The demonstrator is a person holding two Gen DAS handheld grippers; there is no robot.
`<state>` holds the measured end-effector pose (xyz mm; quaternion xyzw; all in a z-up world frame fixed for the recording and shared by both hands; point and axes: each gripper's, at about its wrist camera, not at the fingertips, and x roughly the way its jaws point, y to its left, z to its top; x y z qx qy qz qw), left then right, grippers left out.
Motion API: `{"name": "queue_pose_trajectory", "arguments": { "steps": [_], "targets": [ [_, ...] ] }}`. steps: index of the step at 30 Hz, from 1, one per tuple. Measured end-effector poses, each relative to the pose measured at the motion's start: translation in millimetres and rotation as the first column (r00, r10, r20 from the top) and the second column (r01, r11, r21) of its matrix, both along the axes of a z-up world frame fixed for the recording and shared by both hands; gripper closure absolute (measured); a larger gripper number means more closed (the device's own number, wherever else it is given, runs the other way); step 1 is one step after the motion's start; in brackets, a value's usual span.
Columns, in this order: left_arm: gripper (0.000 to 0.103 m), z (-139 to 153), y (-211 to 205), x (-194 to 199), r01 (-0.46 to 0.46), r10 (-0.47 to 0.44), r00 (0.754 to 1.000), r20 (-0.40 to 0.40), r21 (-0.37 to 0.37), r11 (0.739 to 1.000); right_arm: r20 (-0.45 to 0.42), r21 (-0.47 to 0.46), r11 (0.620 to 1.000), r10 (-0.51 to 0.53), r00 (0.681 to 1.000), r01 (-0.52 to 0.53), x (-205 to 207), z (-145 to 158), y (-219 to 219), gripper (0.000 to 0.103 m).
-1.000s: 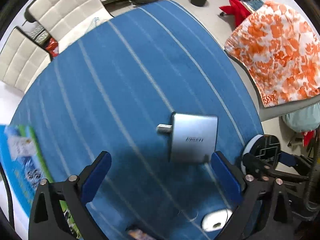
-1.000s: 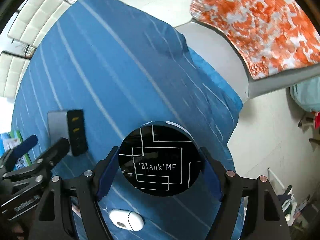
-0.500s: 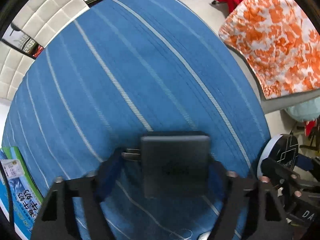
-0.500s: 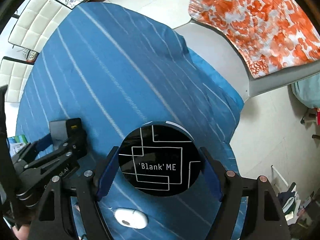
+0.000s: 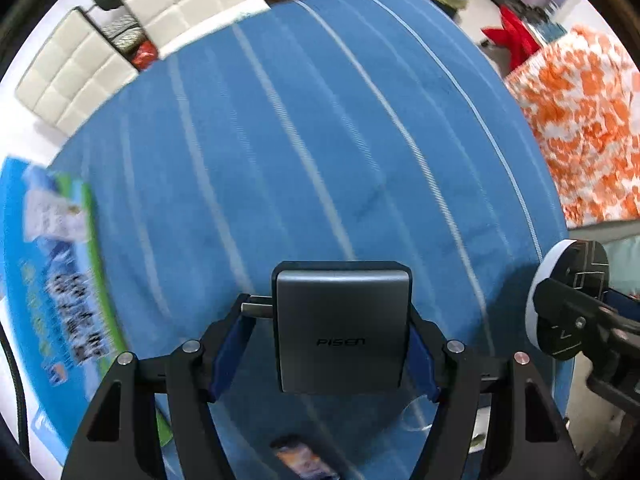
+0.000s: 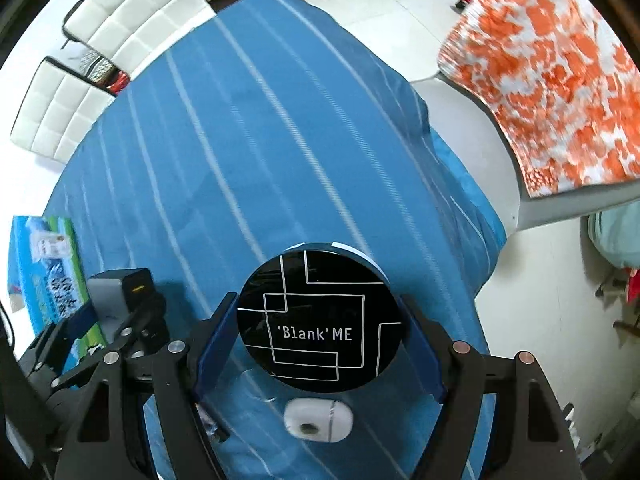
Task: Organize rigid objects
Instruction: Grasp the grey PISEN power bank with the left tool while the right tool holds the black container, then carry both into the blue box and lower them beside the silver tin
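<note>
Carrying both at once: the left gripper [image 5: 340,344] jaws clench the grey charger [image 5: 342,332], the right gripper [image 6: 318,344] jaws clamp the black round tin [image 6: 320,320], both lifted above the blue-striped table [image 5: 280,140]. Next, probably, each needs a clear landing spot.

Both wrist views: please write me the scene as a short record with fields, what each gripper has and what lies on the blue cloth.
left gripper: shut on the grey charger, its jaws just closed on it; prongs point to the picture's left
right gripper: shut on the round black tin, lid printed 'Blank' ME
surface: blue striped cloth
on the cloth: blue-green box at the left edge; small white case below the tin
around: white chairs, orange-white fabric
</note>
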<state>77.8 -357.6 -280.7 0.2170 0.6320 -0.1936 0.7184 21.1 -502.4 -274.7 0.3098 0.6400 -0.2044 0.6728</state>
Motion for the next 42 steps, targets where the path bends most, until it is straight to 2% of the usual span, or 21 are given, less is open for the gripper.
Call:
{"name": "queue_pose_trajectory", "arguments": {
  "steps": [3,11,14,20,28,34,42],
  "targets": [
    [0.036,20,14,-2,-0.022,0.023,0.999,0.035,-0.031,0.999,0.026,-0.008,1.000,0.023,0.999,-0.022,2,16,12,0.024],
    [0.036,95,66,-7,-0.061,0.080,0.987,0.139,-0.135,0.989,0.134,-0.046,0.996,0.088,0.987,-0.082,11,83,60,0.024],
    [0.036,119,87,-4,-0.084,0.112,0.982,0.151,-0.179,0.980,0.178,-0.057,0.992,0.121,0.977,-0.113,17,109,88,0.024],
    [0.036,168,150,-5,-0.115,0.165,0.957,0.239,-0.210,0.971,0.239,-0.056,0.983,0.185,0.953,-0.176,33,145,151,0.024],
    [0.036,202,231,-2,-0.193,0.254,0.919,0.300,-0.219,0.956,0.291,-0.083,0.955,0.298,0.909,-0.286,58,178,245,0.024],
    [0.036,214,290,3,-0.242,0.301,0.898,0.321,-0.212,0.947,0.299,-0.108,0.932,0.361,0.883,-0.345,78,190,305,0.024],
    [0.036,220,349,6,-0.280,0.336,0.886,0.320,-0.208,0.937,0.299,-0.119,0.920,0.391,0.870,-0.373,97,193,350,0.024]
  ]
}}
